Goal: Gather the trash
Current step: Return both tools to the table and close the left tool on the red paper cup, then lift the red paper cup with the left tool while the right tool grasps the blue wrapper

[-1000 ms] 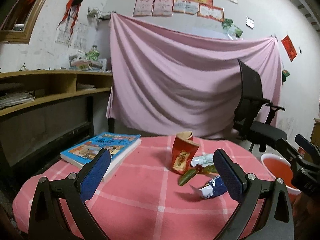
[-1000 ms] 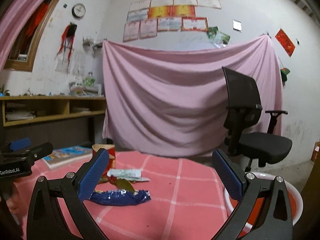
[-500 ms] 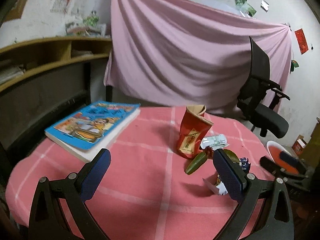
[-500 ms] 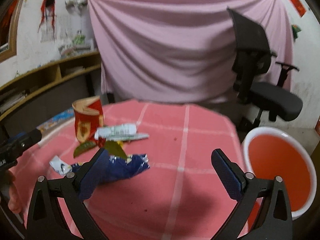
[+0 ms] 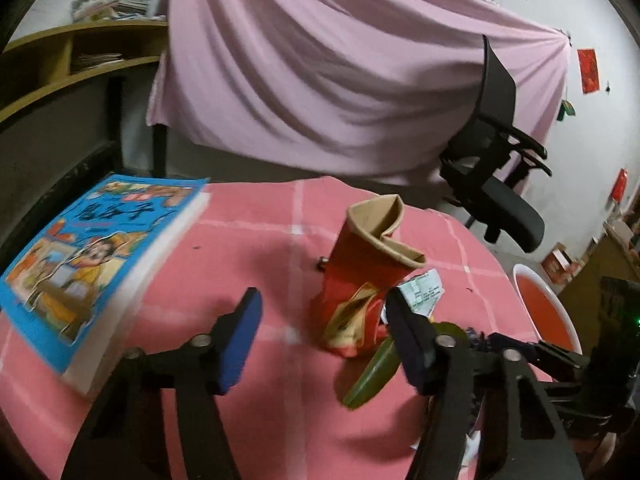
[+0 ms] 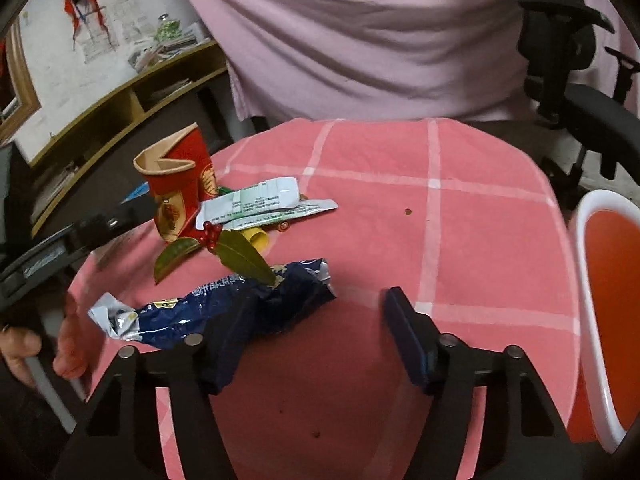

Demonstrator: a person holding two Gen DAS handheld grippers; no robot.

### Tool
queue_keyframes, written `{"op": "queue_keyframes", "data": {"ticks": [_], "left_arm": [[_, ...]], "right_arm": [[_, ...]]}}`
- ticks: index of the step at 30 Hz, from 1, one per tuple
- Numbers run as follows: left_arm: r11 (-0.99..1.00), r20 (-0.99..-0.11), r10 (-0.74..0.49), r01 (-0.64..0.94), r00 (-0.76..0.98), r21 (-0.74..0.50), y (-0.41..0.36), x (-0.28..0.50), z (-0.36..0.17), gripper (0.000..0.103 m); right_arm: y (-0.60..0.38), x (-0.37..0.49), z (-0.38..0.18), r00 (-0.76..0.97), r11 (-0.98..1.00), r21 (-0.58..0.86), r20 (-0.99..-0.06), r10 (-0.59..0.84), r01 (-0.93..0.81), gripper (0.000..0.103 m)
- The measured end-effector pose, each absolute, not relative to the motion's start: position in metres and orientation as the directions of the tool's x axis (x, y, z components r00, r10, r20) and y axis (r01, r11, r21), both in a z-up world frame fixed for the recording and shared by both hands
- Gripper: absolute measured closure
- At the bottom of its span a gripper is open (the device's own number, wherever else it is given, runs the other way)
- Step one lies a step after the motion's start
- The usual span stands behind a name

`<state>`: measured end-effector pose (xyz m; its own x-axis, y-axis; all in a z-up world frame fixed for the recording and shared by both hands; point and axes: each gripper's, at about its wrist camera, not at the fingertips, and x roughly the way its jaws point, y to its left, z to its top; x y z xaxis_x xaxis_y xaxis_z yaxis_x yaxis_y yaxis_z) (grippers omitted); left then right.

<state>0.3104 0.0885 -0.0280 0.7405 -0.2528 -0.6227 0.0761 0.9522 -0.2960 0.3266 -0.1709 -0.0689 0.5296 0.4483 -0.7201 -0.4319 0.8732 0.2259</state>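
1. I see the pink table (image 6: pixel 460 240), centre frame, carrying the trash; the red bin (image 6: pixel 608 300) sits at right edge.
2. Obstruction: book (image 5: pixel 92 268), left of frame, is not trash.
3. Risk: the crushed red cup (image 5: pixel 368 280) may tip if clipped.
4. Left gripper (image 5: pixel 324 328): jaws closing, nothing pinched; cup just ahead.
5. Right gripper (image 6: pixel 316 328): jaws closing, the blue wrapper (image 6: pixel 224 308) at its left finger; it may slide away.

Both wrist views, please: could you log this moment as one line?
phase: approach | left gripper: jaws closing, near crushed red paper cup | right gripper: jaws closing, beside blue snack wrapper | held: nothing
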Motion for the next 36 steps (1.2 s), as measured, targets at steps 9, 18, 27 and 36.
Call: {"op": "queue_keyframes", "data": {"ticks": [9,18,27,36], "left_arm": [[0.95,-0.642,-0.284,0.118,0.712,-0.289,0.084,0.317,-0.031,0.088],[0.953,-0.609,-0.252,0.085,0.752,-0.289,0.09,0.308,-0.028,0.092],[0.962,-0.571,-0.21,0.062,0.794,-0.267,0.088,0.286,-0.02,0.092],[0.972,-0.497,-0.17,0.062,0.851,-0.226,0.084,0.251,-0.01,0.092]], "right_arm": [[-0.174,0.334,-0.068,0.49,0.844,0.266,-0.717,0.496,-0.466,0.071],[-0.176,0.33,-0.065,0.518,0.853,0.26,-0.701,0.489,-0.453,0.078],[-0.174,0.324,-0.061,0.555,0.861,0.211,-0.688,0.467,-0.464,0.08],[-0.177,0.301,-0.049,0.629,0.862,0.153,-0.624,0.464,-0.483,0.08]]}}
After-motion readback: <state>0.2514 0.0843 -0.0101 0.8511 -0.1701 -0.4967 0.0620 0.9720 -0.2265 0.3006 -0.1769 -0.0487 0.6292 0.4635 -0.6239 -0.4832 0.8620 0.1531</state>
